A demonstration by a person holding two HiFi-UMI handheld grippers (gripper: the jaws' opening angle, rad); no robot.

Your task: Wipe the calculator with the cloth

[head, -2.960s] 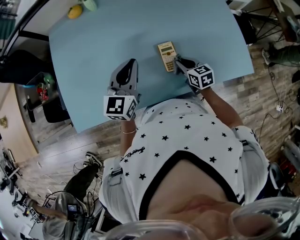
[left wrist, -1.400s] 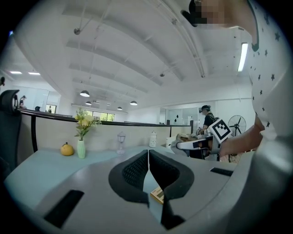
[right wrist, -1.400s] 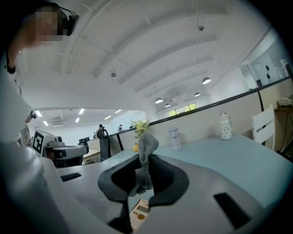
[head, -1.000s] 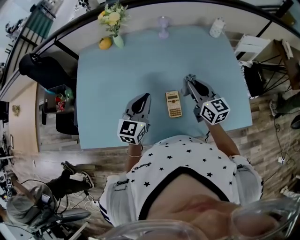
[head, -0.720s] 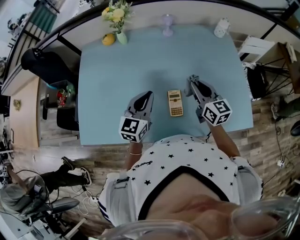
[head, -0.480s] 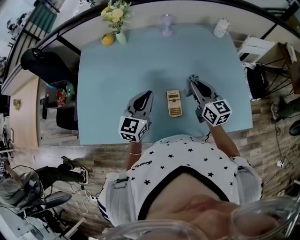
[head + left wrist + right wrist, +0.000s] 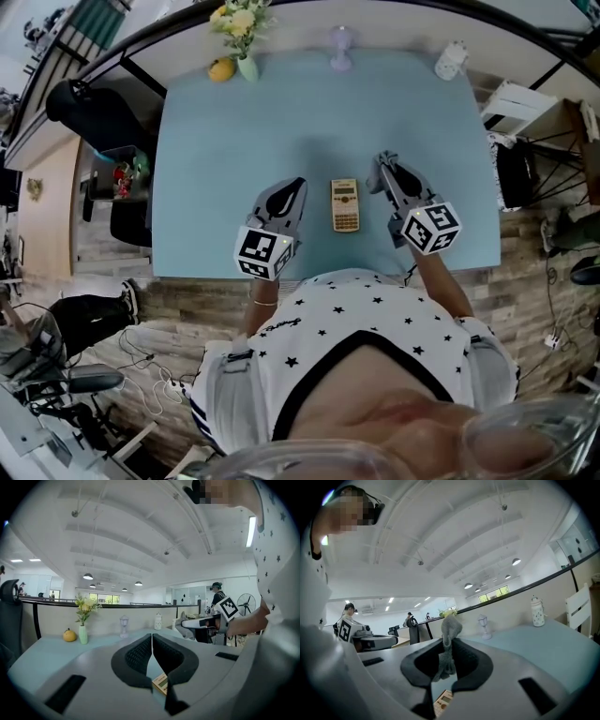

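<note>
A beige calculator [image 7: 345, 204] lies flat on the pale blue table [image 7: 281, 122], between my two grippers and touching neither. My left gripper [image 7: 290, 187] hovers to its left with the jaws shut and nothing in them; in the left gripper view the calculator [image 7: 161, 683] peeks out below the closed tips. My right gripper [image 7: 383, 170] is to the right of the calculator, shut on a grey cloth [image 7: 449, 639] that sticks up between the pads. The calculator [image 7: 443, 700] shows low in the right gripper view.
Along the table's far edge stand a vase of yellow flowers [image 7: 242, 28], a yellow fruit [image 7: 221, 68], a small glass lamp [image 7: 339, 47] and a white jar [image 7: 451, 58]. A black chair [image 7: 98, 112] sits off the table's left side. The near table edge runs just below the grippers.
Three seconds ago the right gripper was at the calculator; now it is drawn back to the right of it. Over the last second only the head view drifts a little.
</note>
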